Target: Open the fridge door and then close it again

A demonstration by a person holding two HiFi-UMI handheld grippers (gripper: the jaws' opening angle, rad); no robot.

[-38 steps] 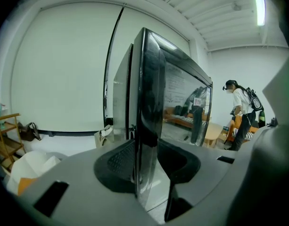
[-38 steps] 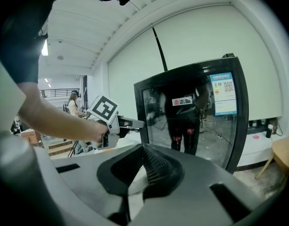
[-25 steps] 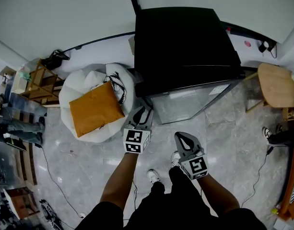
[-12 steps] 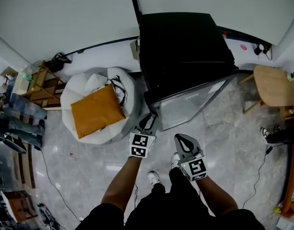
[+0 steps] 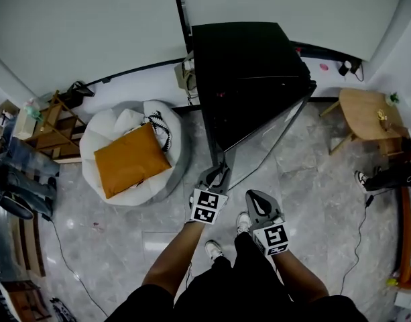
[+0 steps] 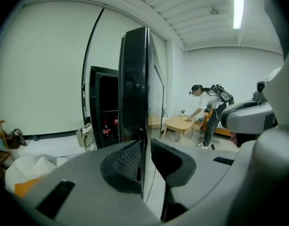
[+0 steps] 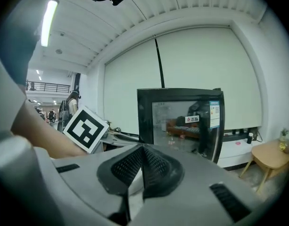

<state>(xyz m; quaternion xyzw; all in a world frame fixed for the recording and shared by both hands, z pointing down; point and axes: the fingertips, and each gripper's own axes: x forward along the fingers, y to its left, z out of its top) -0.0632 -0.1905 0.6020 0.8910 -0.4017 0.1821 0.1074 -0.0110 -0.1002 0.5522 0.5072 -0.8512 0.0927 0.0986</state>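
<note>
The fridge [image 5: 249, 72] stands on the floor [image 5: 125, 233] against the far wall [image 5: 91, 32]. Its glass fridge door [image 5: 262, 143] stands out at an angle toward the person, and bottles [image 6: 105, 128] show inside. The left gripper [image 5: 217, 173] has the door's free edge between its fingers, which have just been closing to a narrow gap. One pad lies against the edge, and a sliver of light shows at the other. The right gripper [image 5: 257, 198] hangs just beside it, clear of the door, its fingers together on nothing.
</note>
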